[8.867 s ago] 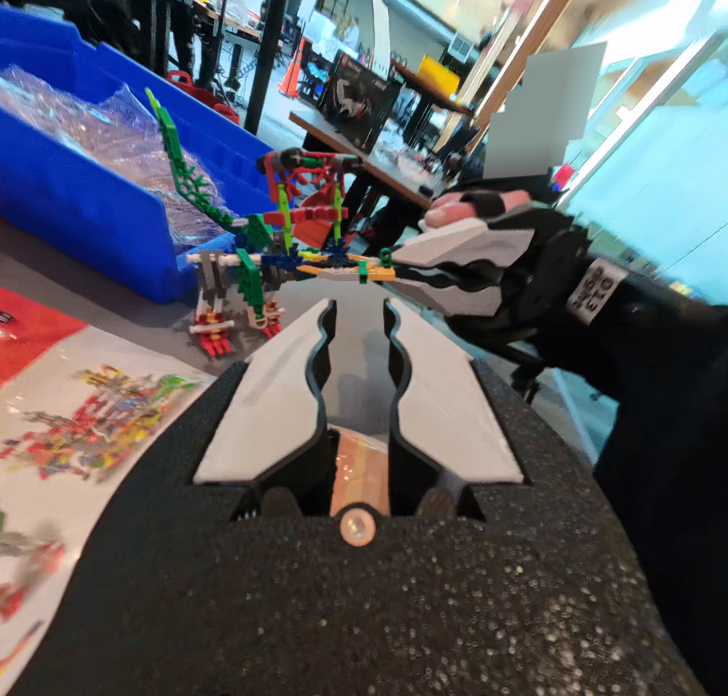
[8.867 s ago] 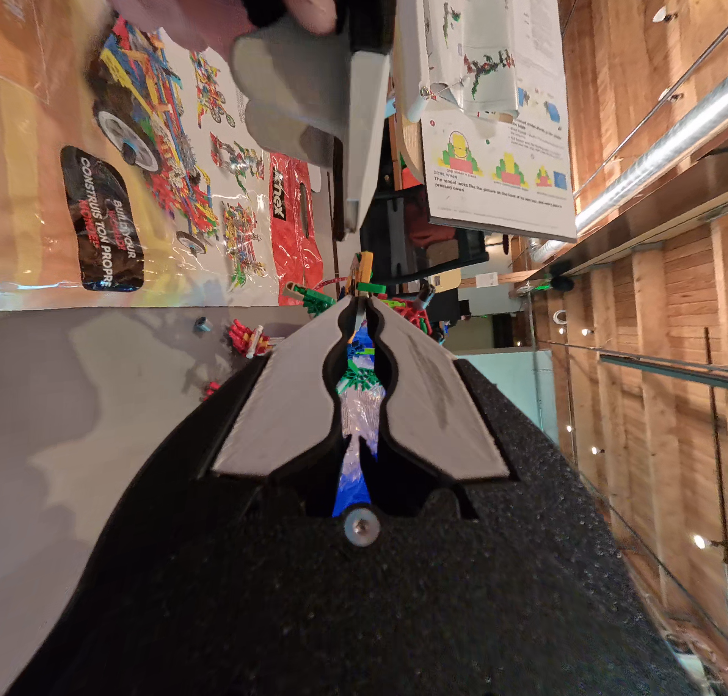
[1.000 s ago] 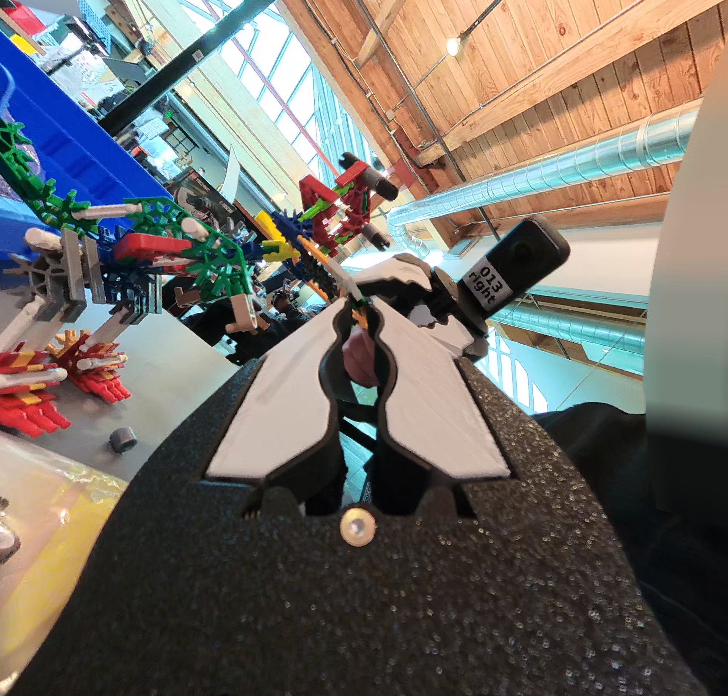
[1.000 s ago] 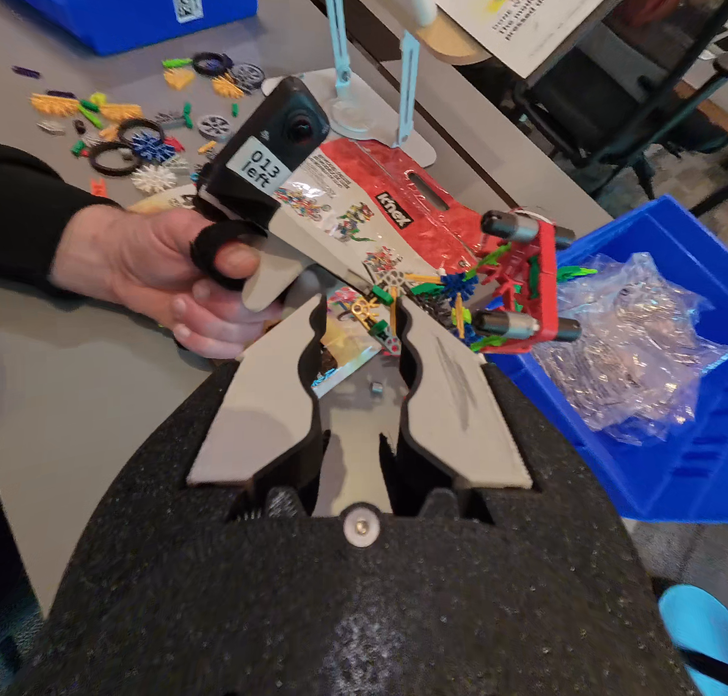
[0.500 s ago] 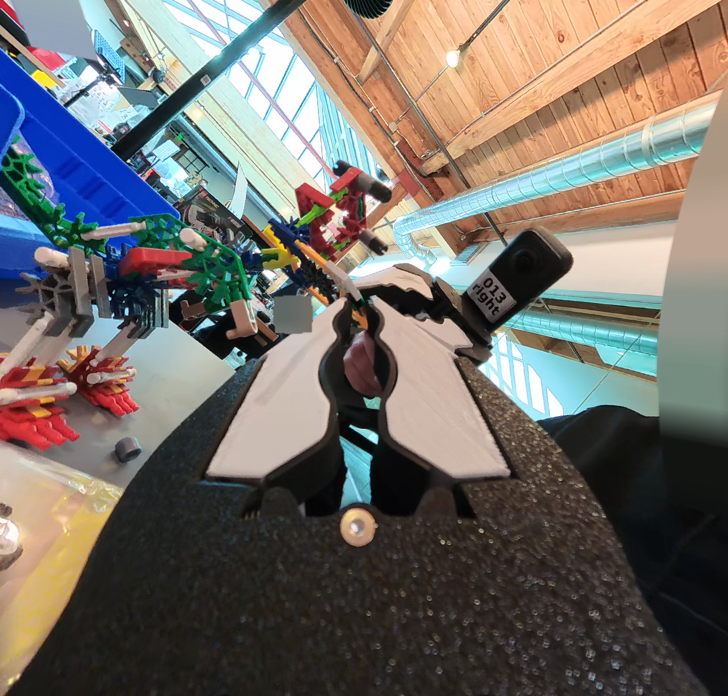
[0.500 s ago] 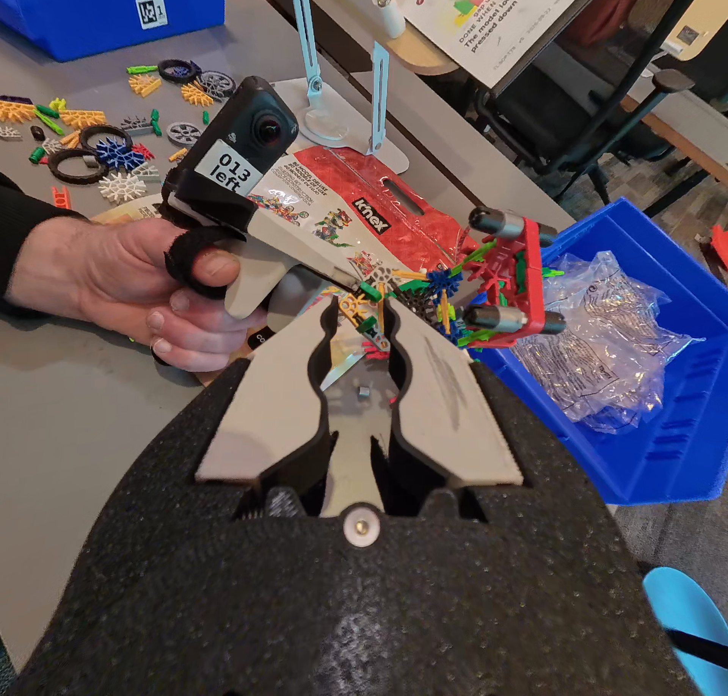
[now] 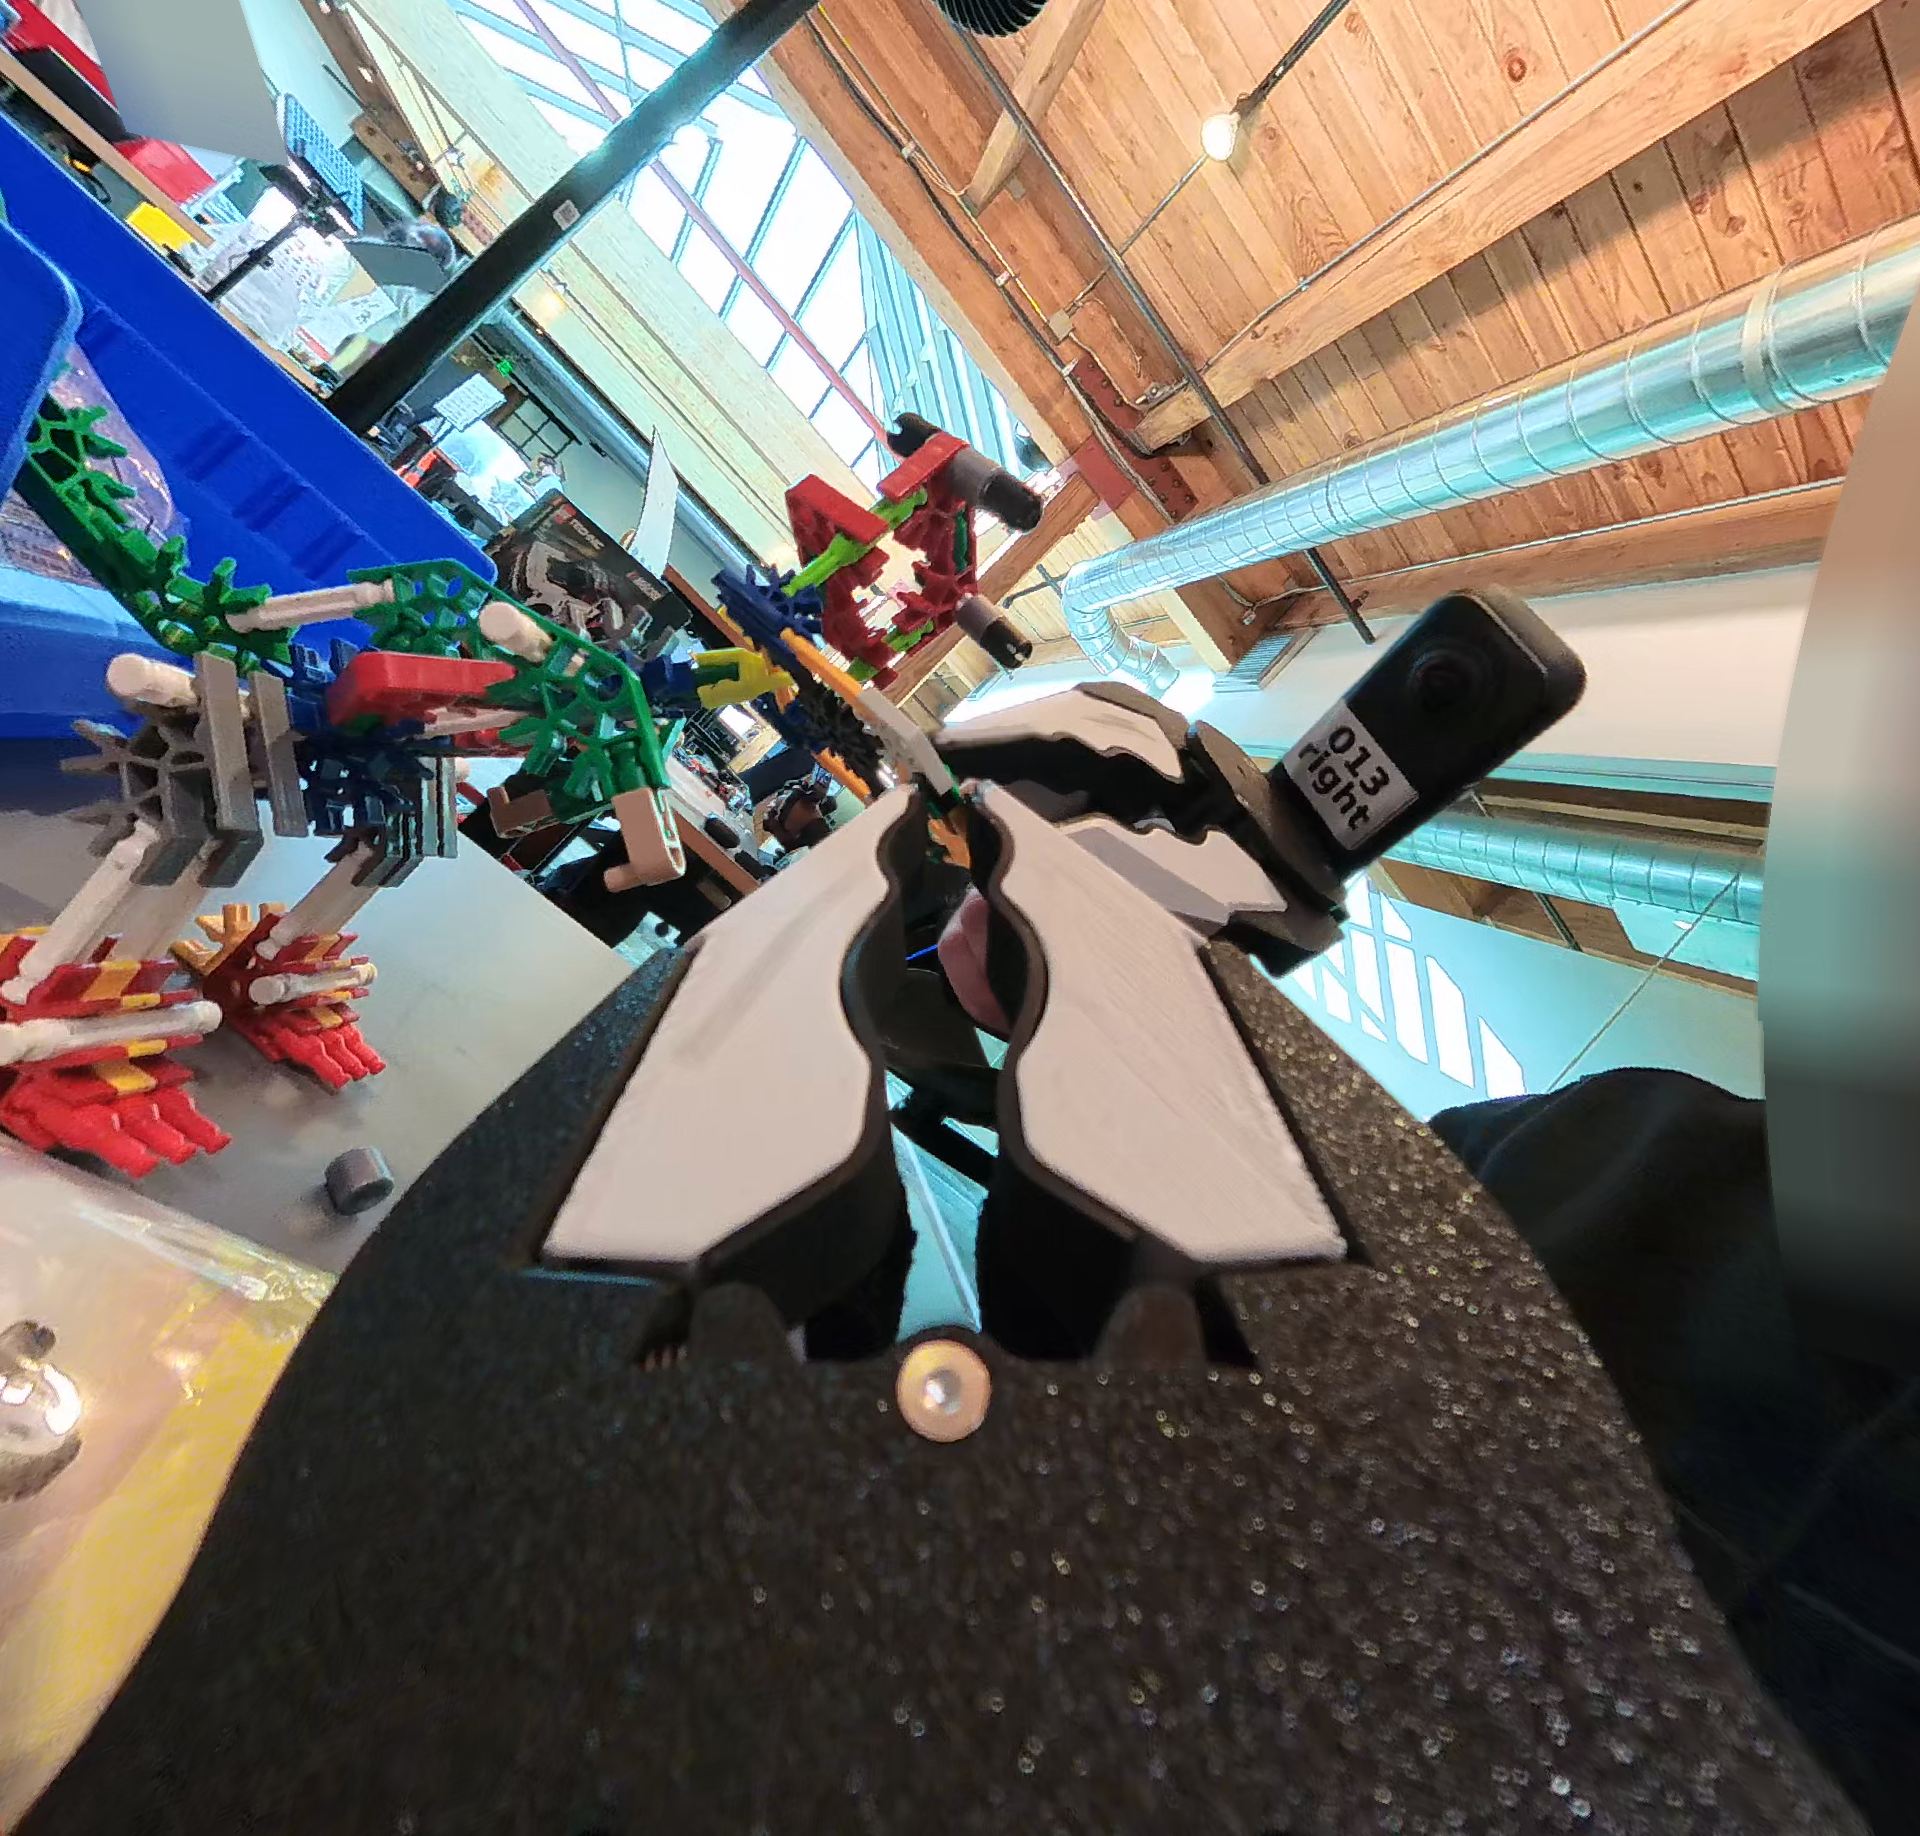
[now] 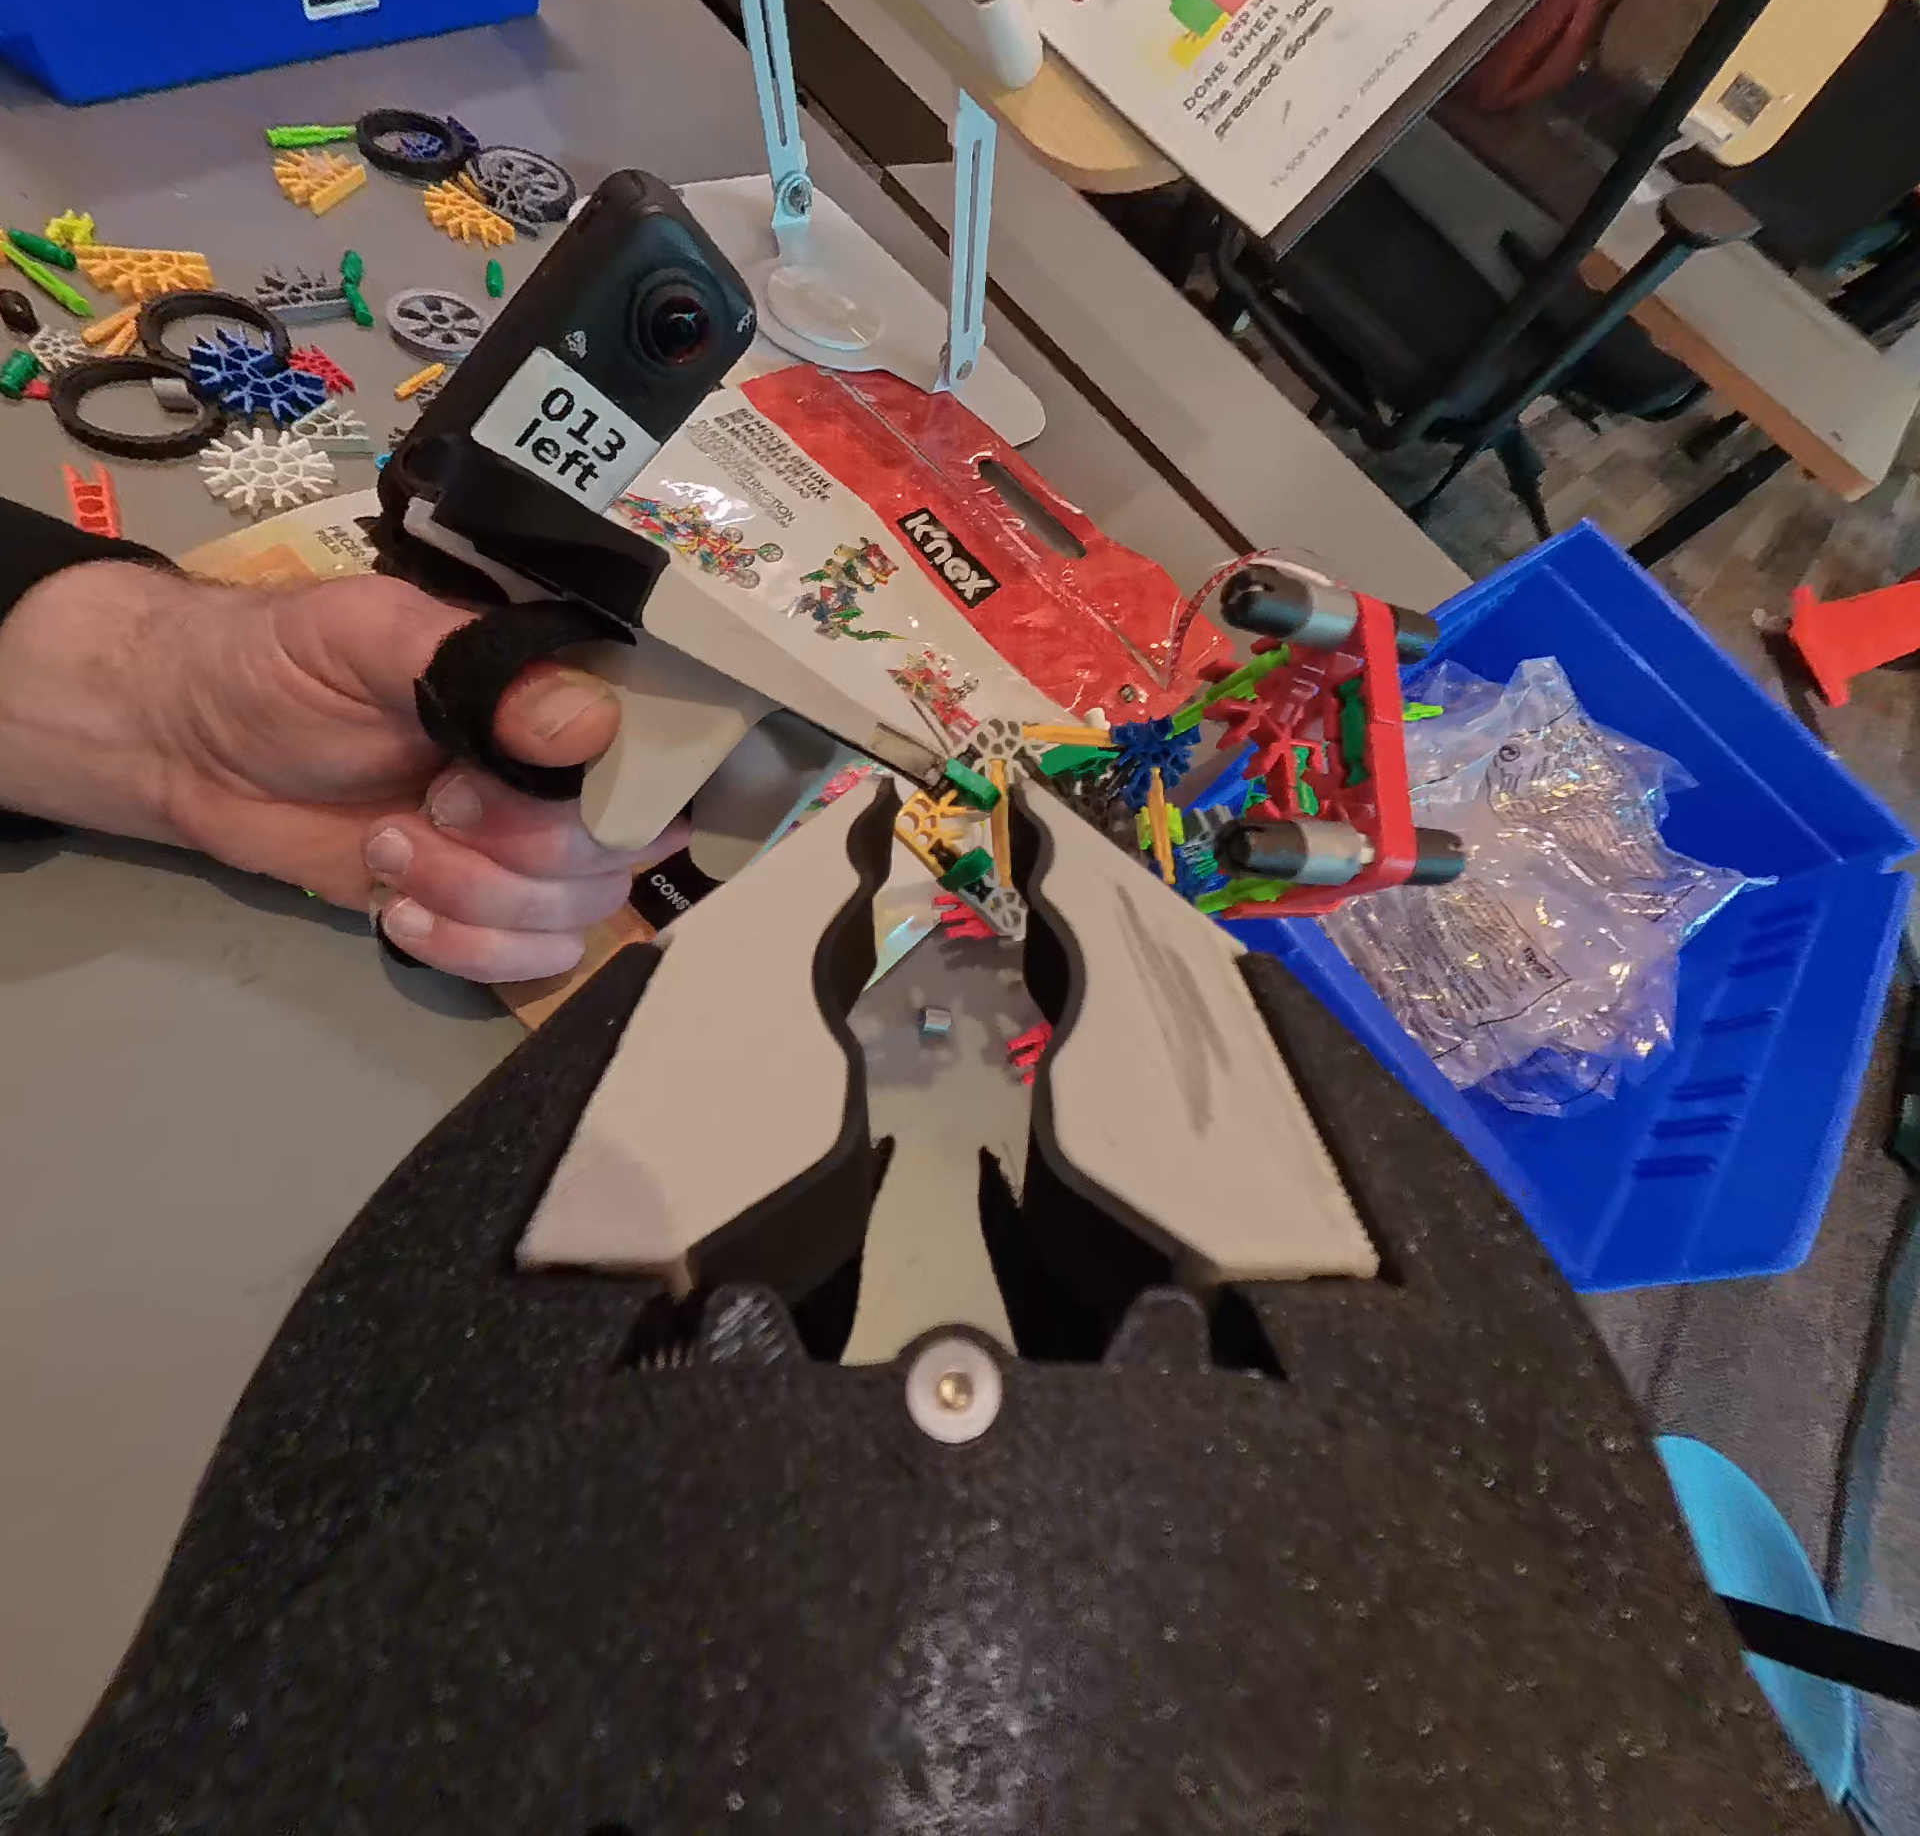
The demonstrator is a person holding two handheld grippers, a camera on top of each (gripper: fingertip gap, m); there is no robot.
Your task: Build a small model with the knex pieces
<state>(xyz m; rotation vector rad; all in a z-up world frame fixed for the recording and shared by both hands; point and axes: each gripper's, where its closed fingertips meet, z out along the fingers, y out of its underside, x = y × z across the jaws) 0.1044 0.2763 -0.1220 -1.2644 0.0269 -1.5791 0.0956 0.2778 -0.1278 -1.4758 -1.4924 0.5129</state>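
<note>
A colourful rod-and-connector toy model stands on red feet on the grey table, its red head frame raised. My left gripper is shut on a thin orange-and-green piece at the model's head end. In the right wrist view the left gripper, held by a hand, pinches that same end beside the red head frame. My right gripper is closed around a yellow-and-grey connector piece with green clips. Its white fingers meet the left gripper's tips.
A blue bin holding a crumpled clear bag sits right behind the model. A red-and-clear toy package lies under the left gripper. Loose connectors and wheels are scattered at the far left. A small grey spacer lies below the fingers. The red-and-clear toy package is about equally far from each gripper, around 25 centimetres.
Over the last second my right gripper's fingers narrowed onto the yellow-and-grey piece. Since 8.9 s ago my left gripper went from open to shut on the model's head end.
</note>
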